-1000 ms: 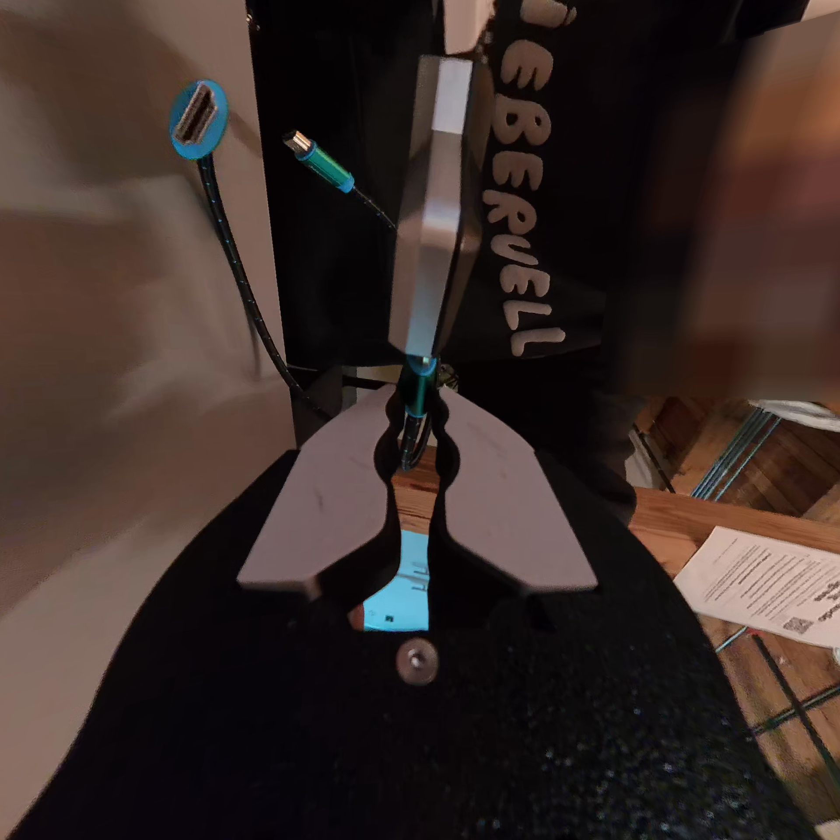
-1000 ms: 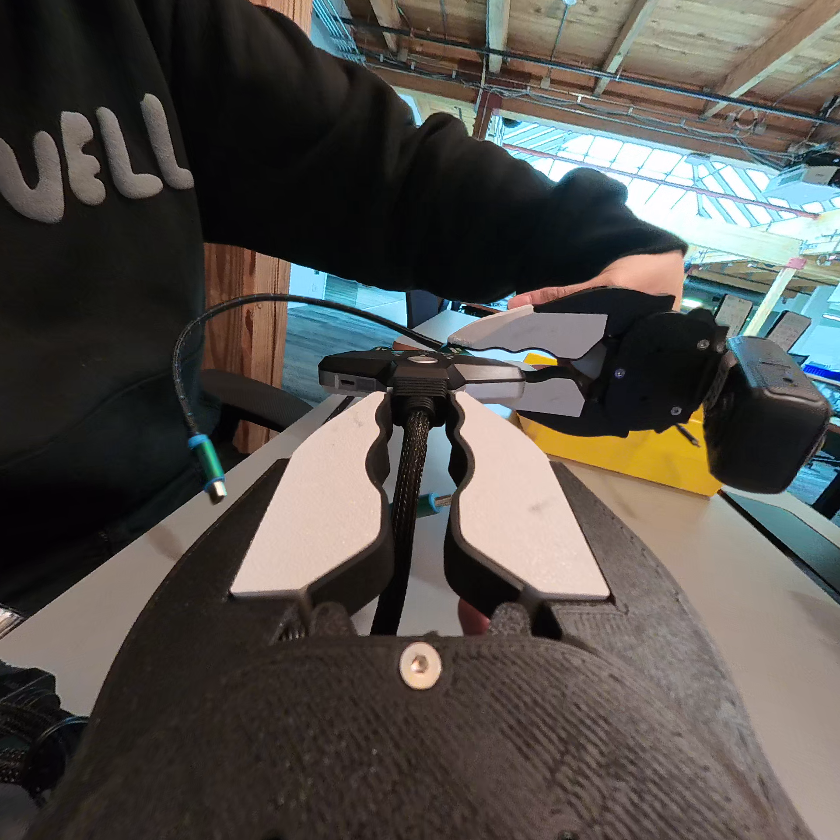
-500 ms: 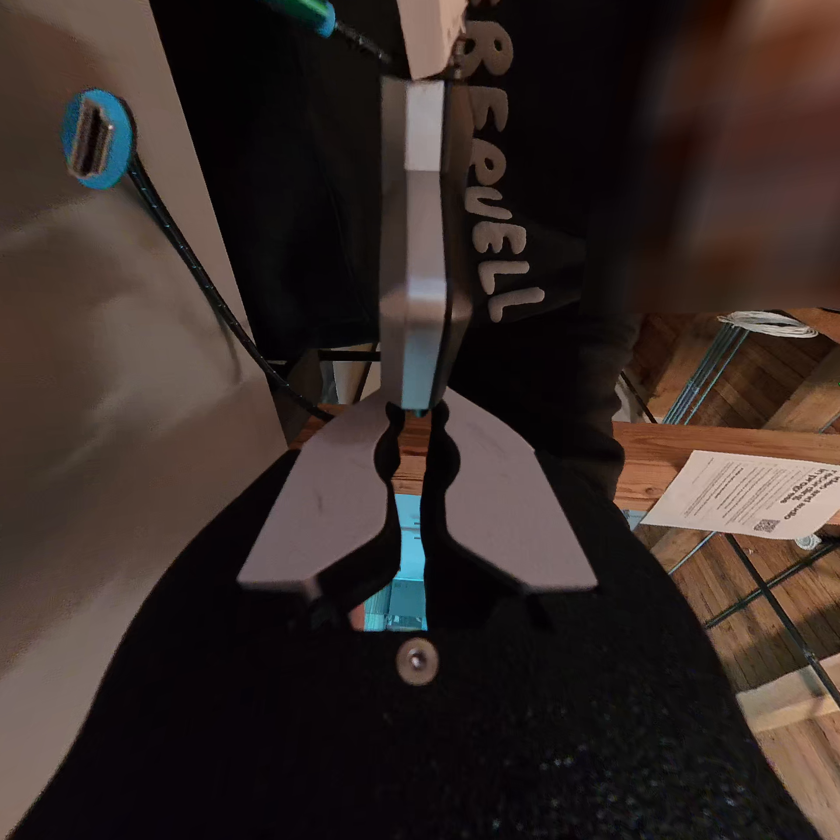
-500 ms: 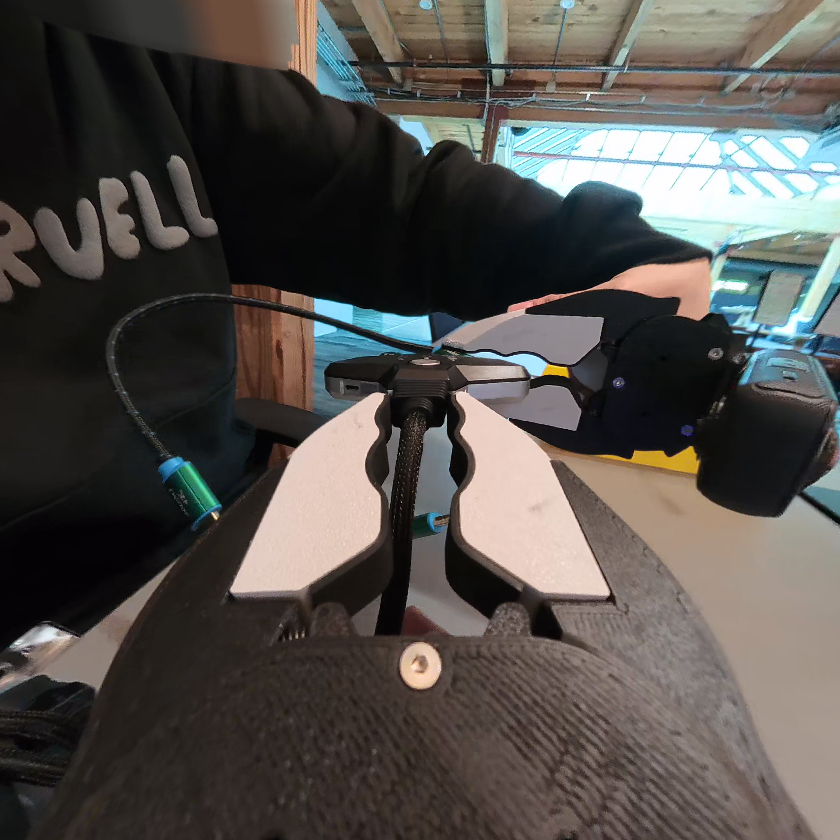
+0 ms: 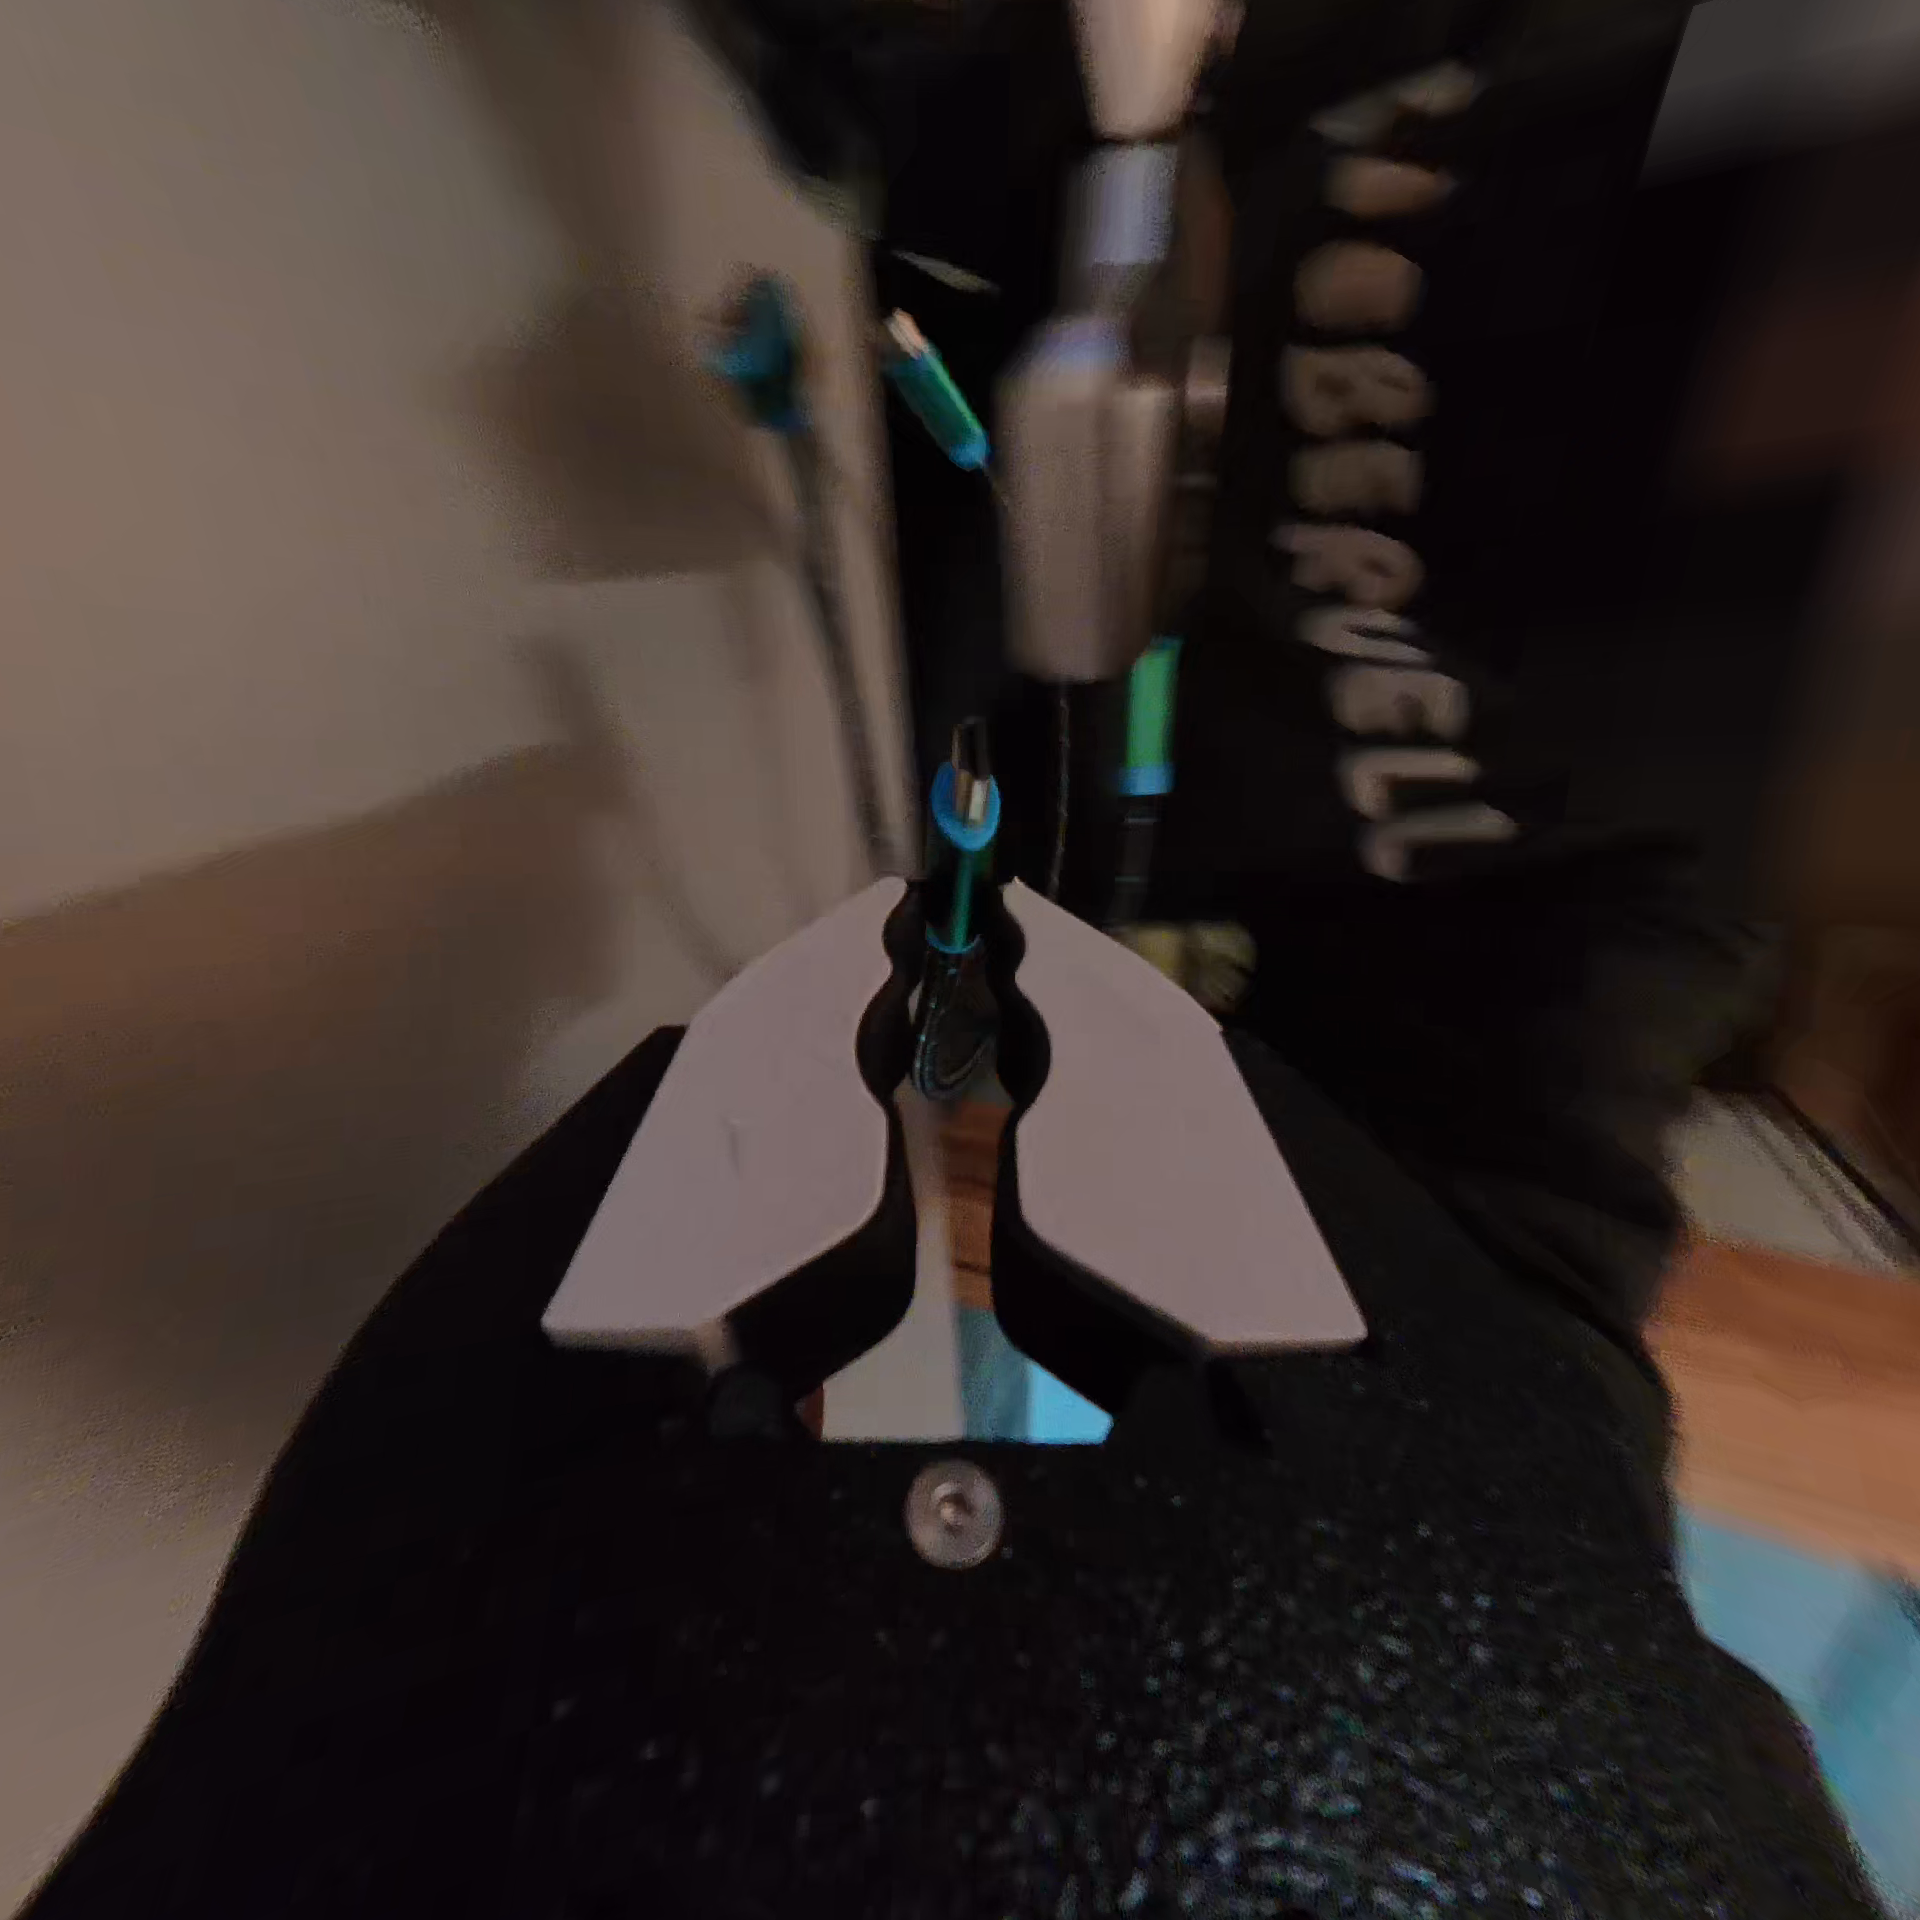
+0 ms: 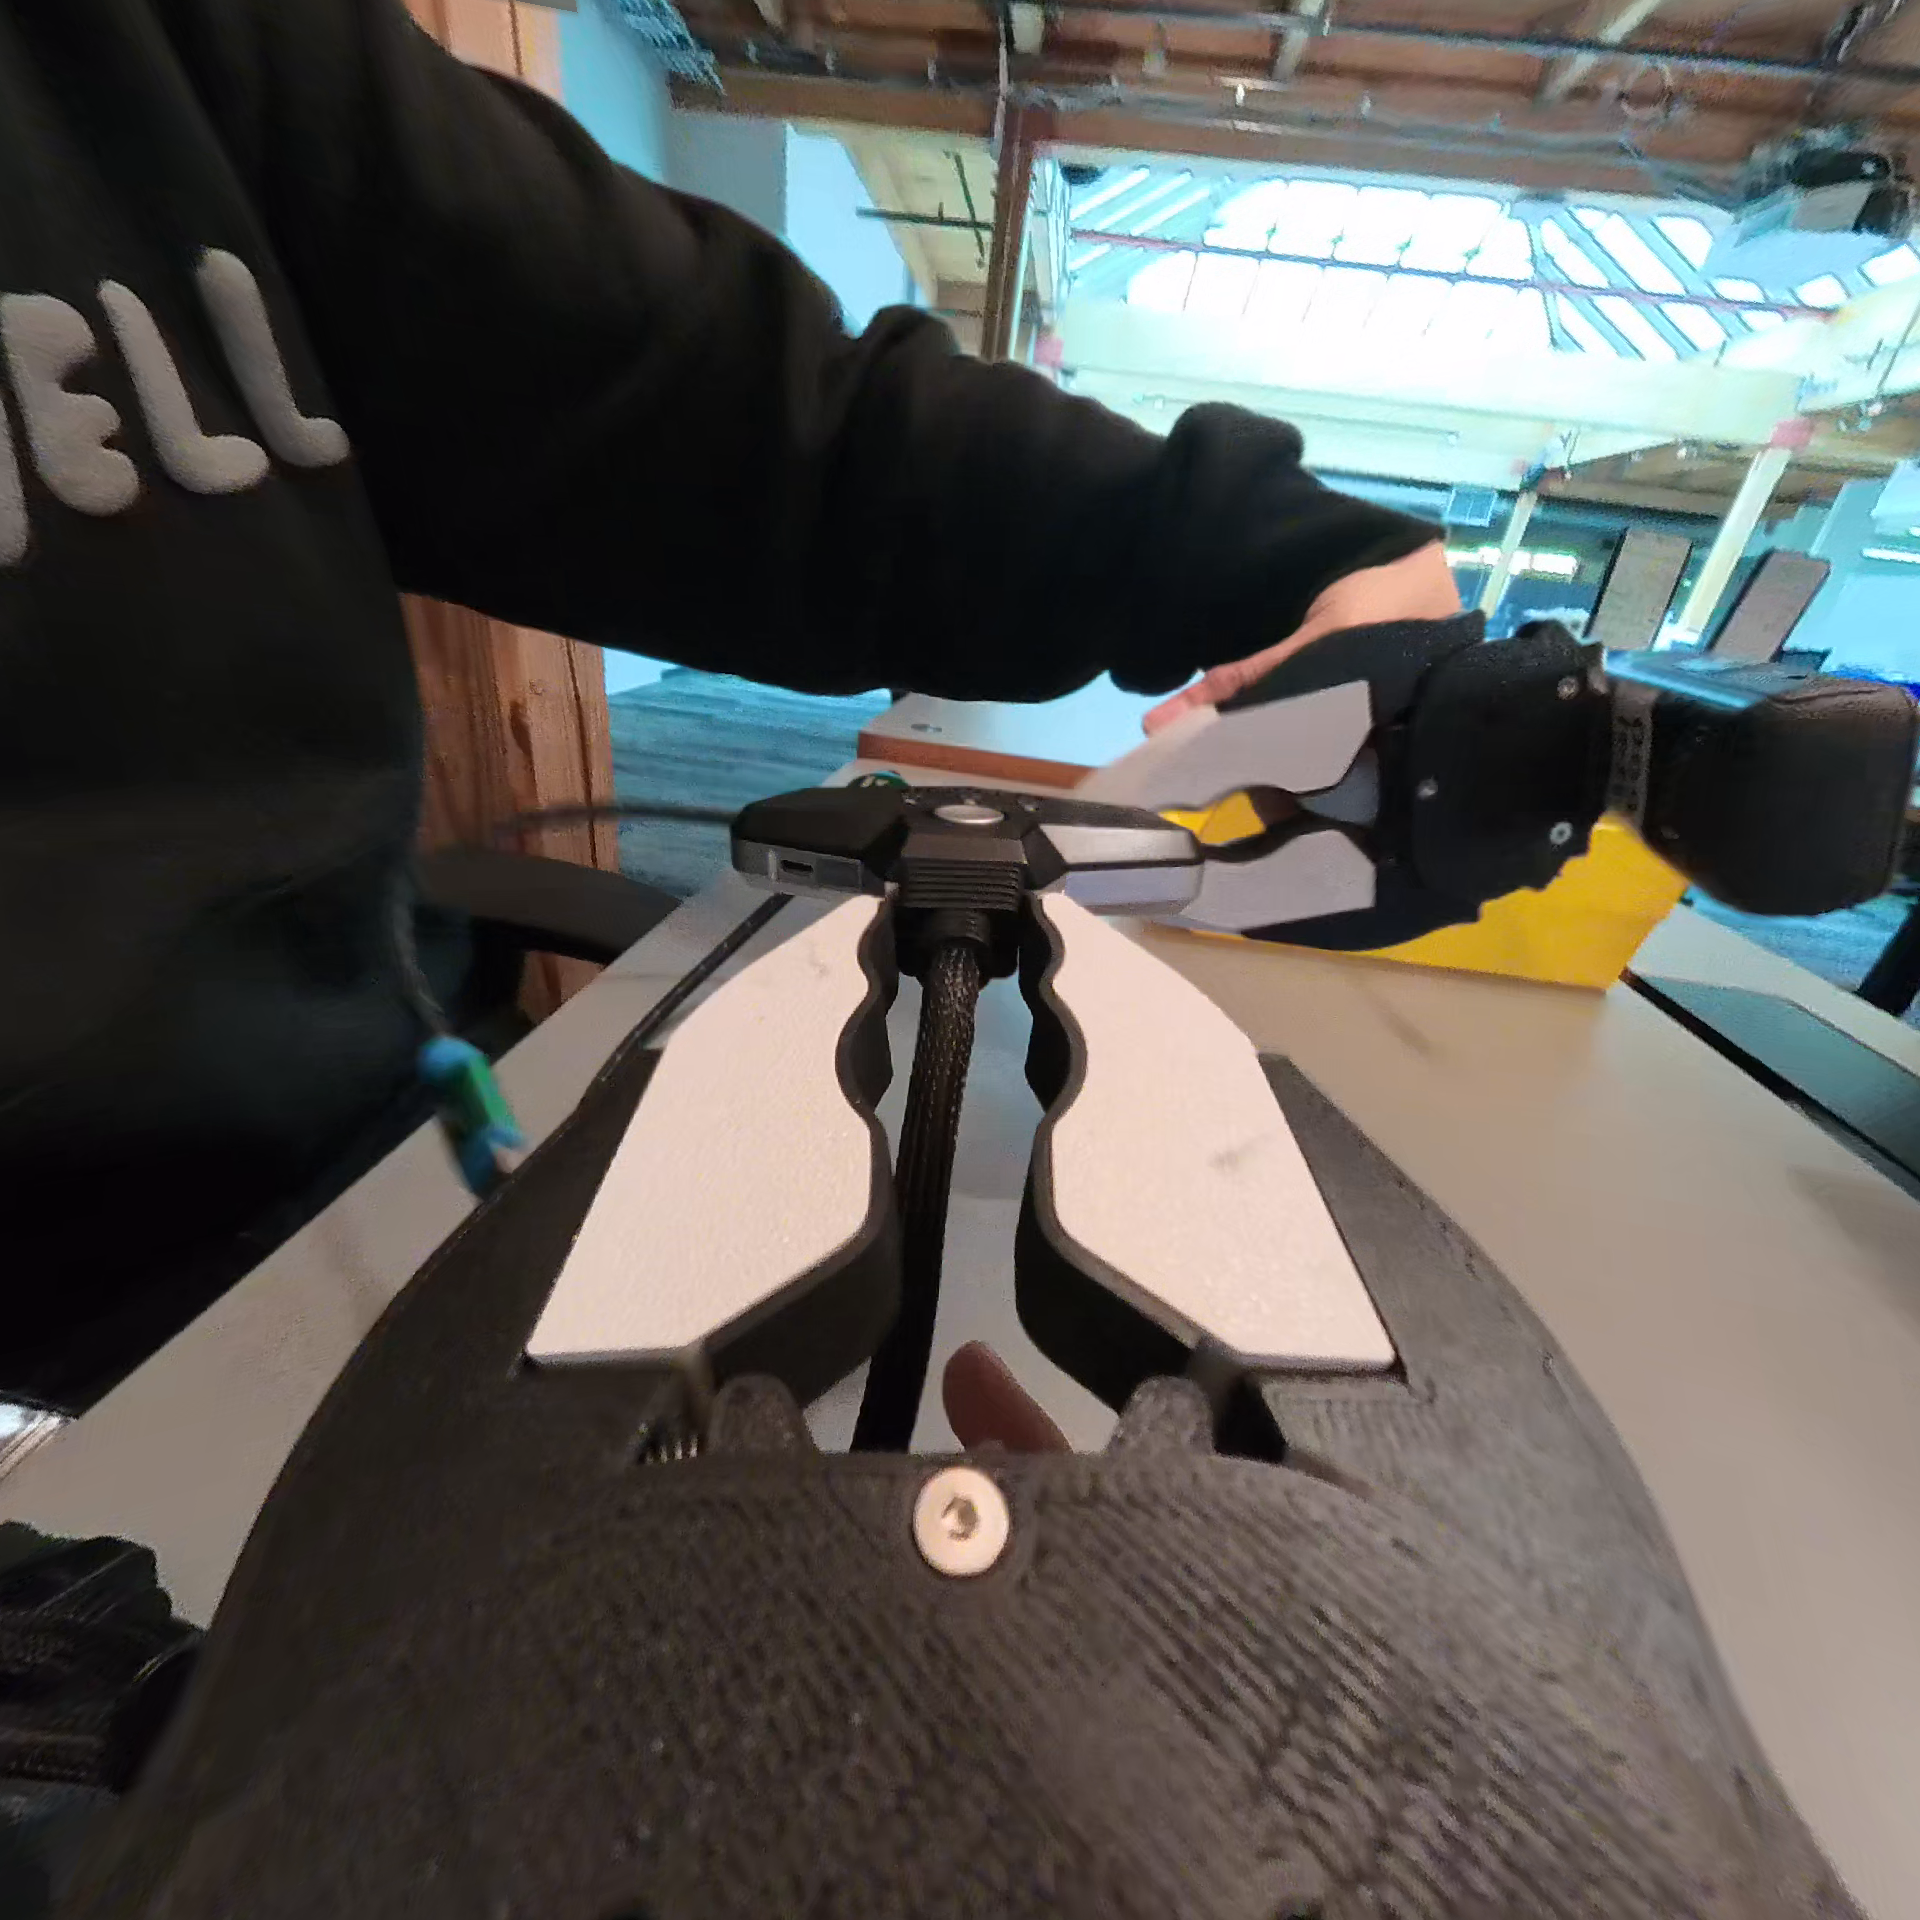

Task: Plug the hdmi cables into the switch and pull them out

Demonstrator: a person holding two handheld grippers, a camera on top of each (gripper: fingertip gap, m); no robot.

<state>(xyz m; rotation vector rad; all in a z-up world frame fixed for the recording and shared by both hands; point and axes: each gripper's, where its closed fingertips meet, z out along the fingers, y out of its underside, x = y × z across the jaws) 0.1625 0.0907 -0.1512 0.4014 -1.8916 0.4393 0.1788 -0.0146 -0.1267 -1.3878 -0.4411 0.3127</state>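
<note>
The grey HDMI switch (image 6: 956, 836) is held in the air, edge-on in the left wrist view (image 5: 1081, 520). My right gripper (image 6: 958, 920) is shut on the collar of the black braided cable (image 6: 935, 1122) that runs into the switch. My left gripper (image 5: 956, 891) is shut on a blue-ringed cable plug (image 5: 968, 800), whose metal tip points at the switch with a gap between them. The left gripper's black body (image 6: 1486, 790) shows at the switch's right end in the right wrist view. The left wrist view is blurred.
A blue-ringed HDMI plug (image 5: 764, 358) lies on the grey table (image 6: 1455, 1195). Green plugs (image 5: 930, 400) (image 5: 1148, 717) hang by the switch, and one (image 6: 468, 1101) dangles at the left. A yellow box (image 6: 1538, 935) stands behind. The person's black sweatshirt (image 6: 623, 416) fills the upper left.
My left gripper has drawn back with its plug, which sat against the switch's end half a second ago and now stands apart from it. The right gripper still holds the switch's cable.
</note>
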